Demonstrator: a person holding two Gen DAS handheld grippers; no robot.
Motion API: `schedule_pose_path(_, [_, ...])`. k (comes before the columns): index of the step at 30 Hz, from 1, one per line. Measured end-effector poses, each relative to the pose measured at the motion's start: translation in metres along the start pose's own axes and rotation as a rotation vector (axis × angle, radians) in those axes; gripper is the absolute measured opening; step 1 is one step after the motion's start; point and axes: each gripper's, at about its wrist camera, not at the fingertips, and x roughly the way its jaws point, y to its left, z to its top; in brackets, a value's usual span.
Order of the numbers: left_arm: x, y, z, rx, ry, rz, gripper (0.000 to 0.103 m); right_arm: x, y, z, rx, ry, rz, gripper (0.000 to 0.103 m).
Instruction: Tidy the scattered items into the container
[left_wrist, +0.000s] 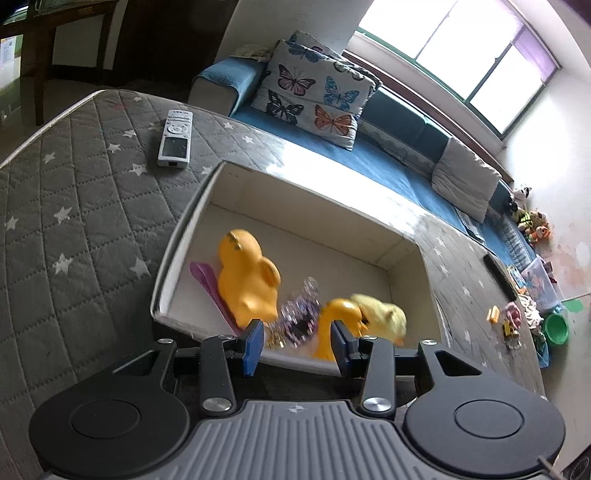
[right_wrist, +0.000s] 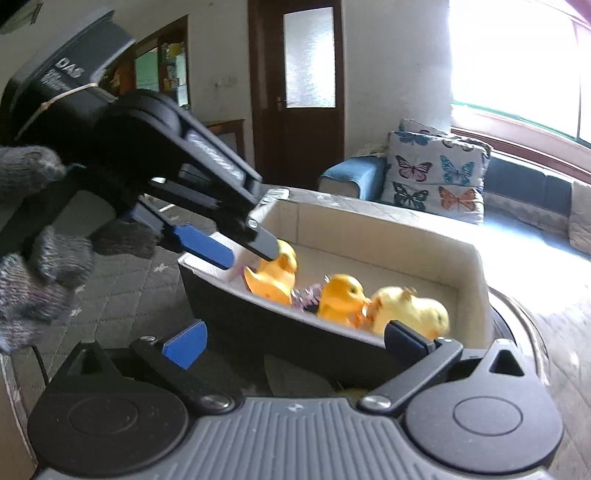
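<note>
A white-lined box sits on the grey star-quilted mattress. It holds a large orange duck, a smaller orange duck, a pale yellow duck, a purple sparkly trinket and a purple flat piece. My left gripper is open and empty, just over the box's near rim. In the right wrist view the box and ducks show too; my right gripper is open, empty, at the box's near wall. The left gripper reaches over the box.
A white remote lies on the mattress beyond the box. Small toys lie at the mattress's right end. A blue sofa with a butterfly cushion stands behind. A green bowl and clutter are on the floor at right.
</note>
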Motion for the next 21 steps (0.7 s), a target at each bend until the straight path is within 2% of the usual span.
schedule_pose_path(11, [0.004, -0.024, -0.047, 0.06, 0.058, -0.031, 0.043, -0.032, -0.03, -0.042, 0.084, 0.042, -0.059, 0.103])
schedule_pose_path(21, [0.02, -0.045, -0.065, 0.068, 0.115, -0.066, 0.043, -0.038, -0.032, -0.065, 0.118, 0.086, -0.053, 0.103])
